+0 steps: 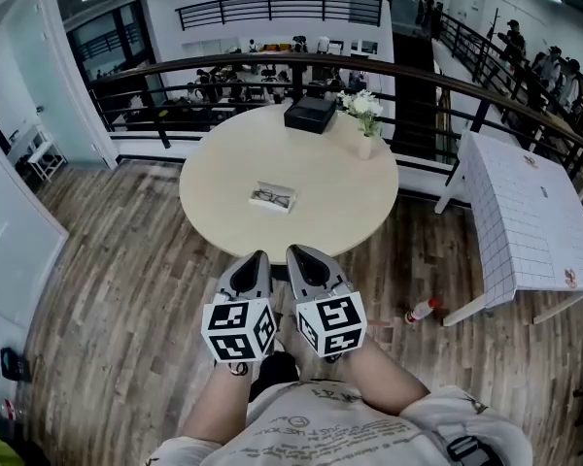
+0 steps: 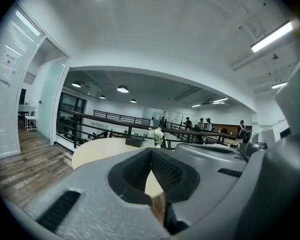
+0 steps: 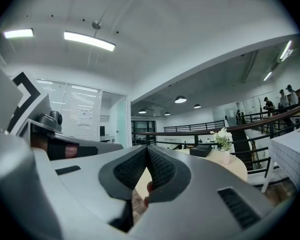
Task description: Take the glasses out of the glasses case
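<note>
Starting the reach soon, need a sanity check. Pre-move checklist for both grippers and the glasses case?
1. Left gripper empty: ok, jaws together on nothing.
2. Right gripper empty: ok, jaws together on nothing.
3. Jaws opened for a grasp: not ok, both are shut.
4. Glasses case located: ok, near the middle of the round table, apart from the black box and the flower vase.
5. Glasses accessible: ok, they show inside the case, which looks open.
6. Grippers at the case: not ok, both are held short of the table's near edge.
</note>
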